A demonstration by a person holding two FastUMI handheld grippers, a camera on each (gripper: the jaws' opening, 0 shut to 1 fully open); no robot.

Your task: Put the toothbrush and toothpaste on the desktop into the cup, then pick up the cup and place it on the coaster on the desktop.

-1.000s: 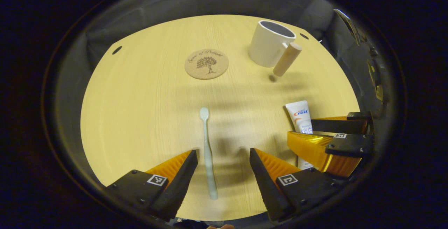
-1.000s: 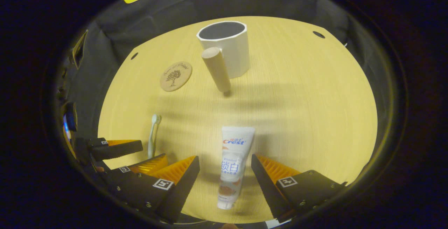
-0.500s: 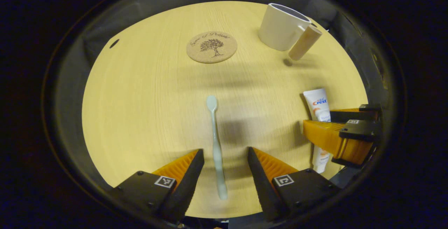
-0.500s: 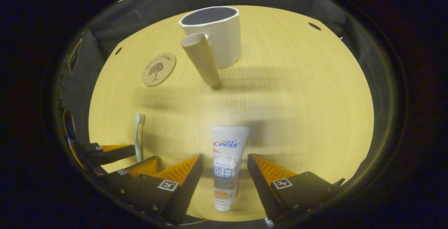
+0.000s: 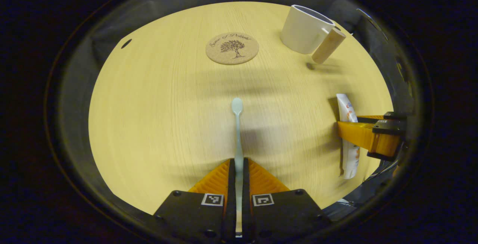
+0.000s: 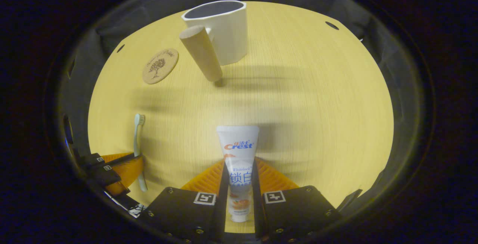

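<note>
I hold both things at once, one in each tool. My left gripper (image 5: 239,173) has its two fingers pressed on the handle of the toothbrush (image 5: 237,132), low on its length, so the long part with the brush head points straight ahead of the fingers. I judge this grip is chosen so the head end can go first into the cup (image 5: 303,29), which stands ahead and to the right of this tool, upright with its mouth open upward.

My right gripper (image 6: 239,191) pinches the toothpaste (image 6: 238,150) around the lower half of the tube, with the cap end near the camera and the flat wide end pointing forward. The cup (image 6: 224,31) is ahead of this tool, a little to the left, with its wooden handle (image 6: 201,53) turned toward me (this handle is thick and sticks out far, so I must not knock it).

The coaster (image 5: 232,47) lies flat ahead of the left tool, well apart from the cup. Nothing stands on it, because the cup must be filled first. Whether the two things are already off the desktop (image 6: 317,106), I cannot tell.
</note>
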